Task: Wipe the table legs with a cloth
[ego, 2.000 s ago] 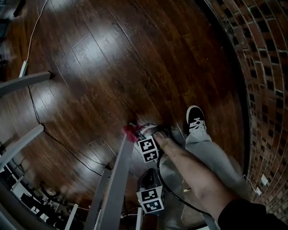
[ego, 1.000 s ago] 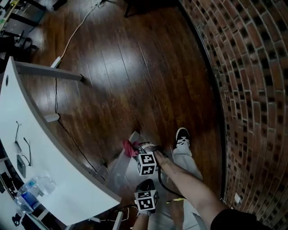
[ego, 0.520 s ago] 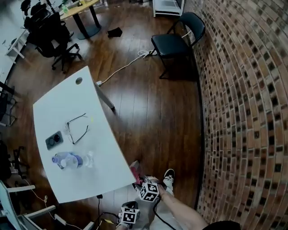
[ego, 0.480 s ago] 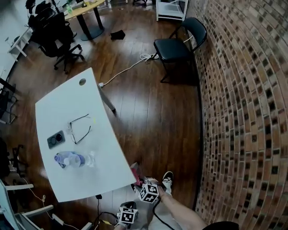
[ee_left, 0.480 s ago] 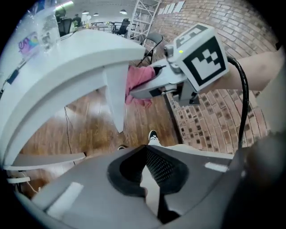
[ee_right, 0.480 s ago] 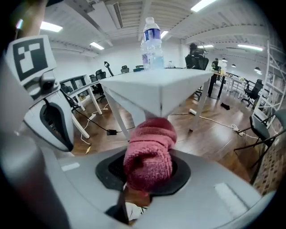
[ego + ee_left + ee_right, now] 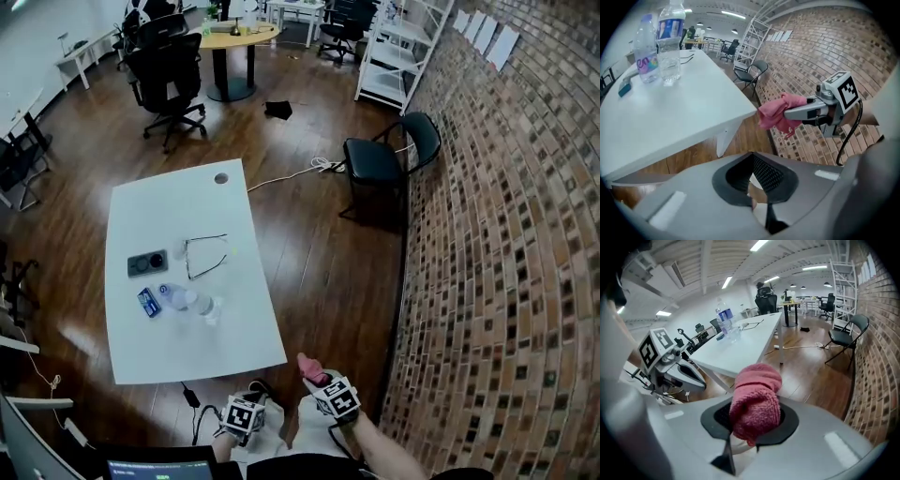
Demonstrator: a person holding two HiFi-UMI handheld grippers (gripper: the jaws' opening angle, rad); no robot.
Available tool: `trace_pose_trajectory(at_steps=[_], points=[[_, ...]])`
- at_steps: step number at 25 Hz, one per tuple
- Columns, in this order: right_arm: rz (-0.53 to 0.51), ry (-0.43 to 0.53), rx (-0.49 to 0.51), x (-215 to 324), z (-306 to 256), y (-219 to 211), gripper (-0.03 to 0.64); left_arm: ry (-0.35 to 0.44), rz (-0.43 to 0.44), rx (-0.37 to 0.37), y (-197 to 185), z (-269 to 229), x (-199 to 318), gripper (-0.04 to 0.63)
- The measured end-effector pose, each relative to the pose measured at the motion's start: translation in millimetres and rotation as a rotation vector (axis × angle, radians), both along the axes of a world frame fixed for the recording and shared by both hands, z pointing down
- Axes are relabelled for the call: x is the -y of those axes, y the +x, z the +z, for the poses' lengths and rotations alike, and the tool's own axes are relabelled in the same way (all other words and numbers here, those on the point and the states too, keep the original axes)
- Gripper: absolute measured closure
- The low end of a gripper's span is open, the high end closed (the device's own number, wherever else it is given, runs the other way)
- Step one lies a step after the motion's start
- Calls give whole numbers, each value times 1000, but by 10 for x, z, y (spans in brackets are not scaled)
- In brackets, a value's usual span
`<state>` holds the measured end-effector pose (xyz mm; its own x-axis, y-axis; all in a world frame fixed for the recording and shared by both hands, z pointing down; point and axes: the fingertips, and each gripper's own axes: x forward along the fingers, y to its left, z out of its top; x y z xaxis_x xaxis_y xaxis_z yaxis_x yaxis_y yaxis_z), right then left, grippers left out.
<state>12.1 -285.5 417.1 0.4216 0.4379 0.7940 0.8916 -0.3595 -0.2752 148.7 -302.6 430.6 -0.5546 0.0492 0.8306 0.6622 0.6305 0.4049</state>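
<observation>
My right gripper [image 7: 317, 380] is shut on a bunched pink cloth [image 7: 307, 366] just off the near right corner of the white table [image 7: 159, 347]. In the right gripper view the cloth [image 7: 755, 399] bulges out of the jaws, in the air and touching nothing else. My left gripper [image 7: 253, 394] is held close beside it, left of it, with its jaws together and nothing in them [image 7: 752, 185]. A grey table leg [image 7: 723, 140] slants down under the tabletop's edge, apart from both grippers. The left gripper view shows the right gripper [image 7: 797, 111] holding the cloth [image 7: 776, 115].
Glasses [image 7: 206, 255], a phone [image 7: 147, 263] and plastic bottles [image 7: 187, 300] lie on the tabletop. A black folding chair [image 7: 375, 164] stands by the brick wall [image 7: 487, 234] on the right. A cable [image 7: 291, 173] runs over the wood floor. Office chairs [image 7: 169, 80] stand further back.
The head view has risen from floor level under the table to high above it. Both grippers came up from the leg's foot, the cloth still in the right one.
</observation>
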Motion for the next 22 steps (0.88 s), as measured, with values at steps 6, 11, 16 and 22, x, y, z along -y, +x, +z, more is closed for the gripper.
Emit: trace_pose_trajectory(at_steps=[6, 11, 16, 22], points=[[35, -65, 7, -99, -465, -29, 537, -23, 21, 134, -202, -383, -161, 597], [55, -93, -20, -195, -647, 22, 537, -35, 69, 210, -393, -715, -208, 597], [41, -108, -49, -256, -792, -3, 537, -56, 34, 229, -608, -887, -279, 597], [25, -88, -96, -317, -801, -18, 537, -117, 10, 200, -760, -995, -440, 597]])
